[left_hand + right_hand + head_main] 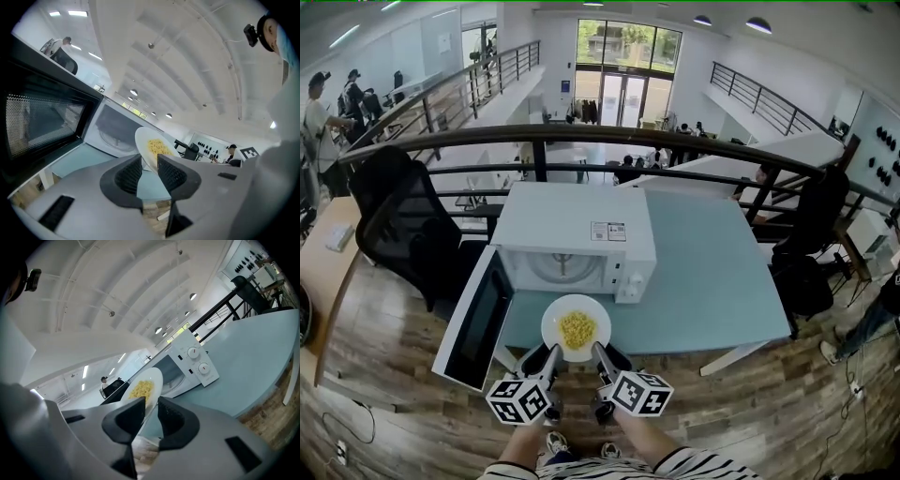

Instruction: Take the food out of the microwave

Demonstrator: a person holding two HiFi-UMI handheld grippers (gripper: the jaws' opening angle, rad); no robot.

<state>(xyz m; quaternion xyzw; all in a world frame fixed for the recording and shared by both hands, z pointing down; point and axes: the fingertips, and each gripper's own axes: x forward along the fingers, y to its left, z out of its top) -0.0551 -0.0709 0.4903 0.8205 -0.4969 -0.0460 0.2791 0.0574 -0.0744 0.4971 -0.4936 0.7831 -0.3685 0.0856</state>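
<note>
plate [551, 319] out in front of the microwave [572, 230]
left gripper [553, 353] and right gripper [598, 353] clench its rim; keep it level, move together.

We see the boxy white microwave [572, 230] standing on the pale blue rectangular table [712, 281], its dark-windowed door [478, 319] swung open to the left. Just before its opening the round white plate of yellow food [555, 323] is held over the table's near part. The left gripper [551, 354] clamps the plate's near-left rim and the right gripper [598, 352] its near-right rim. A black office chair [394, 225] stands left of the table and a dark metal railing [581, 134] behind it.
</note>
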